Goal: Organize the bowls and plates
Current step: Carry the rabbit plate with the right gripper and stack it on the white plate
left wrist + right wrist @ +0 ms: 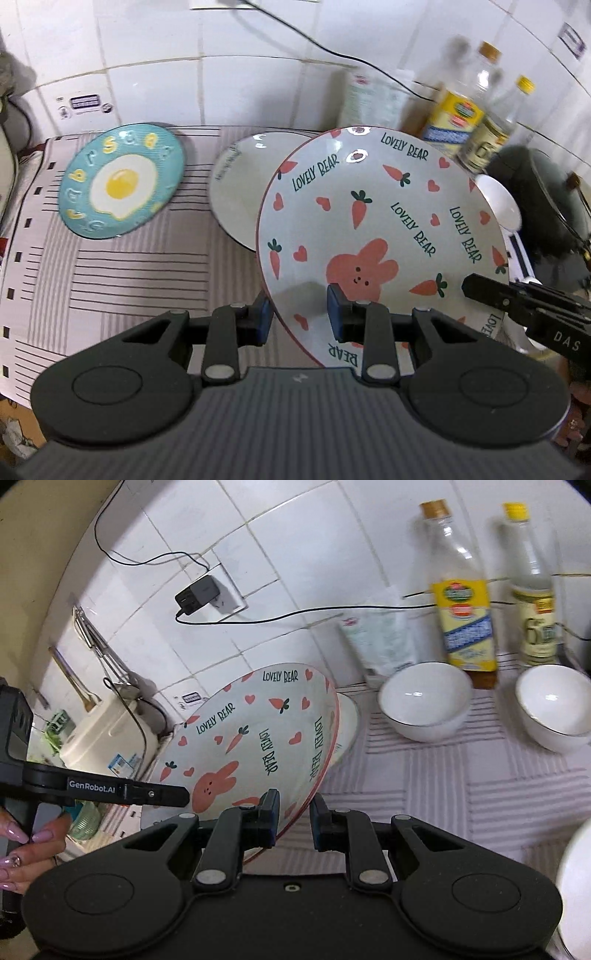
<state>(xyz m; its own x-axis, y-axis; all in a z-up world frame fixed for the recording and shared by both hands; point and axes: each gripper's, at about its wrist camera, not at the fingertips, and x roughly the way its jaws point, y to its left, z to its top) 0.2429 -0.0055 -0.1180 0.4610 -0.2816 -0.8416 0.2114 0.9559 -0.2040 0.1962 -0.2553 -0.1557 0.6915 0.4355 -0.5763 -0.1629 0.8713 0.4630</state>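
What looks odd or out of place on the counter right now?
The Lovely Bear plate is tilted steeply off the striped cloth, pinched at opposite rims by the left gripper and right gripper. The egg plate and white bowls sit normally; nothing looks spilled or broken.

You have the pale rabbit-and-carrot ceramic plate [373, 236] tilted above the striped cloth [122, 273], a plain white plate [236, 184] behind it, the teal fried-egg plate [123, 181] far left, and two white bowls [424, 698] right, before the bottles [463, 602].
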